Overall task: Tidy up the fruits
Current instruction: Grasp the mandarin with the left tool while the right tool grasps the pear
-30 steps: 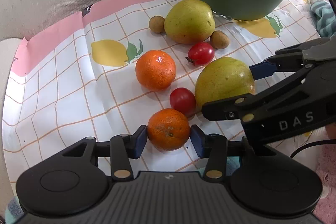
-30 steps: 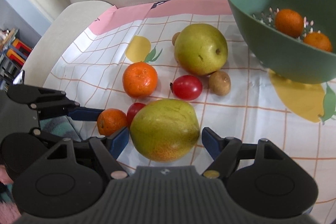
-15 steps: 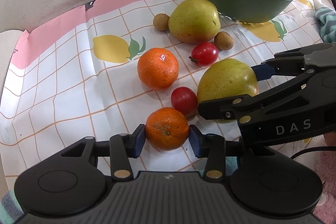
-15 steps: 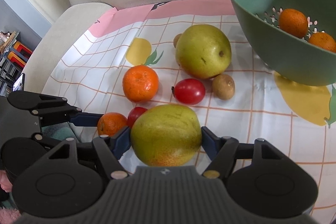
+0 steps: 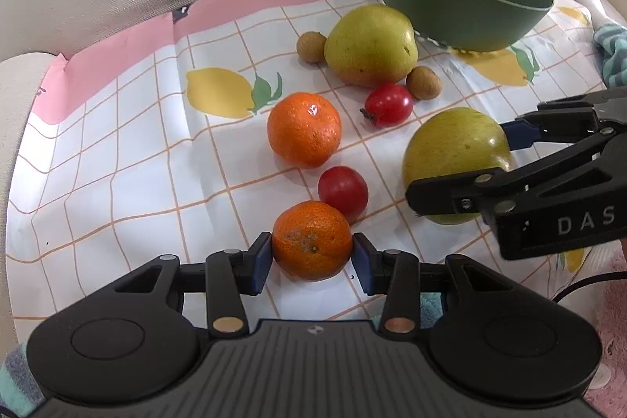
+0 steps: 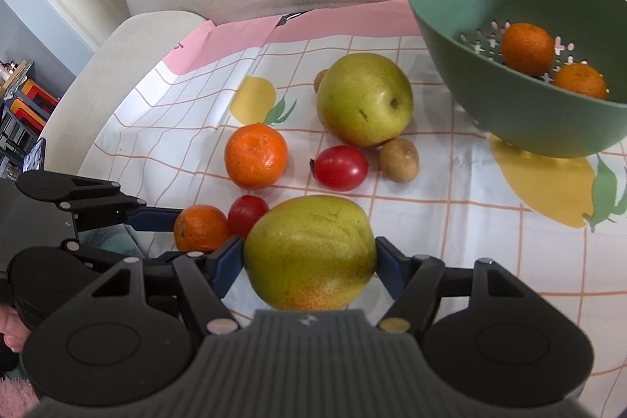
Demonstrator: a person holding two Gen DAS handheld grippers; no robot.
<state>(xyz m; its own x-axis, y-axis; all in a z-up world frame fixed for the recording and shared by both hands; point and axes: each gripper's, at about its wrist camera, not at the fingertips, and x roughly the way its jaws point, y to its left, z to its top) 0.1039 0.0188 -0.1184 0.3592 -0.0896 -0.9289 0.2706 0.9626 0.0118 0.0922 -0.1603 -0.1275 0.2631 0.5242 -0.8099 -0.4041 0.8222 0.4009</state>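
- Nearest the front edge of the checked cloth, the left tongs have closed in over the last second: a moment back there was a gap either side of the small orange, and now both blue pads press against its flanks. It looks clamped, still resting on the cloth.
- Just beside it to the right, the right tongs have done the same with the near pear; the pads that stood clear of it now bear on both sides.
- So both grasps seem made at once, and I judge the next move is a lift toward the bowl.
- A small tomato sits between the two held fruits, touching or nearly touching the orange; it may roll when they rise.
- Further in, mid-cloth, lie a bigger orange and a second tomato.
- Beyond those, a second pear with a little brown fruit on each side.
- At the far right corner stands the green colander, already holding two oranges.
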